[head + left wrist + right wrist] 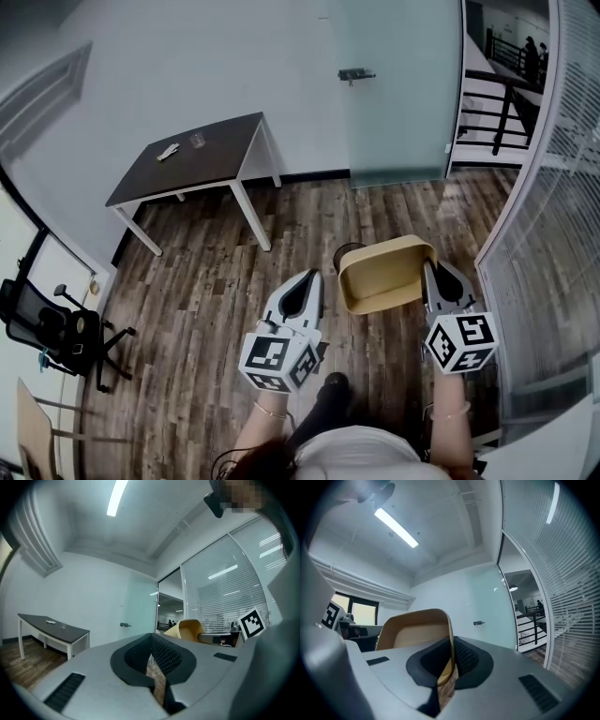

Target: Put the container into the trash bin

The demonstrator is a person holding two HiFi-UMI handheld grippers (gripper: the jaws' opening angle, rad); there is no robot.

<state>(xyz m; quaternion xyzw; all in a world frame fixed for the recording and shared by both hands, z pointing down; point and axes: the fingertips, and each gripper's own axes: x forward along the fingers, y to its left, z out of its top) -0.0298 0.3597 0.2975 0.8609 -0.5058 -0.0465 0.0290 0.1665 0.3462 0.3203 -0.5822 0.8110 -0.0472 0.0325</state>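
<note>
A tan, empty container [384, 274] hangs tilted on its side above the wooden floor, its opening facing me. My right gripper [429, 271] is shut on its right rim; in the right gripper view the thin wall [412, 632] runs between the two dark pads [464, 657]. A dark round trash bin [348, 251] shows only as a sliver past the container's far left corner, the rest hidden. My left gripper [314, 276] floats to the left of the container, apart from it, shut and empty. From the left gripper view the container [190, 630] appears off to the right.
A dark-topped table [192, 159] with white legs stands against the far wall, small items on it. A frosted glass door [394, 94] is straight ahead. A glass wall with blinds [544, 216] curves along the right. An office chair [56, 328] sits far left.
</note>
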